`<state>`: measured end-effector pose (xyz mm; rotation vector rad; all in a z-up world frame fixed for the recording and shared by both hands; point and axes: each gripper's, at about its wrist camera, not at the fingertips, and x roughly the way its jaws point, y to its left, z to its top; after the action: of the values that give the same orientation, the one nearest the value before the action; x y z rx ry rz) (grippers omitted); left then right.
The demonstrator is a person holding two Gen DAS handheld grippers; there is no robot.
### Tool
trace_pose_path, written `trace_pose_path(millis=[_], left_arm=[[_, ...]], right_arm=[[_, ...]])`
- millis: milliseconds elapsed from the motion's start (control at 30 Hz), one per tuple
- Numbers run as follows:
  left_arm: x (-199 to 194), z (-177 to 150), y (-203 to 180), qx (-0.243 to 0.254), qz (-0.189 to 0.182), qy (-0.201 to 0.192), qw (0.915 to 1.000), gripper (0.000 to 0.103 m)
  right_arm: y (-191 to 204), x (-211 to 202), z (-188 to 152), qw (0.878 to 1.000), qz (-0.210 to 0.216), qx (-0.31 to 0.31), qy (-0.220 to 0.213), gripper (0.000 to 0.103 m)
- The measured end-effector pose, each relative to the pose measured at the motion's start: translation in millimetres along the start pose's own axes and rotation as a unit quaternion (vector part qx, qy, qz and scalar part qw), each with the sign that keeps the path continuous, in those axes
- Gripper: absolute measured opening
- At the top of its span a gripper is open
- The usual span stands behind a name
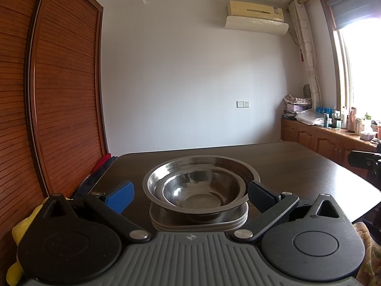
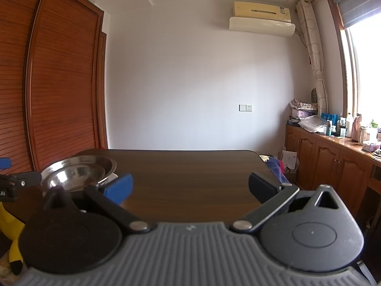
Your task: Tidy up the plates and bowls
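Nearest, the left gripper (image 1: 190,196) is gaping wide around the nested steel bowls (image 1: 197,186), which are sitting on stacked plates (image 1: 197,222) on the table (image 1: 297,166). Probably light, rigid and slippery; take the rim. Farther right, the right gripper (image 2: 190,187) is hanging spread, holding nothing.

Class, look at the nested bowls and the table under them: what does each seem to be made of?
Bowls: apparently stainless steel, polished; silvery surface mirrors the room. Table: dark wood or wood-look laminate, smooth with a slight sheen; faint grain streaks show, but which one is unclear.
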<state>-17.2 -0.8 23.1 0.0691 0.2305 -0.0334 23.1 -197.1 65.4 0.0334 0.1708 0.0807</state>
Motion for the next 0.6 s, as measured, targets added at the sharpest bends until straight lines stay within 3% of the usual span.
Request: trace_pose_path(millis=[600], left_arm=[[-0.7,2.0,5.0,0.0,0.005,-0.004,1.0,0.103]], right_arm=[[-1.1,0.6,-2.2,1.0,-0.003,-0.002,0.003,0.103]])
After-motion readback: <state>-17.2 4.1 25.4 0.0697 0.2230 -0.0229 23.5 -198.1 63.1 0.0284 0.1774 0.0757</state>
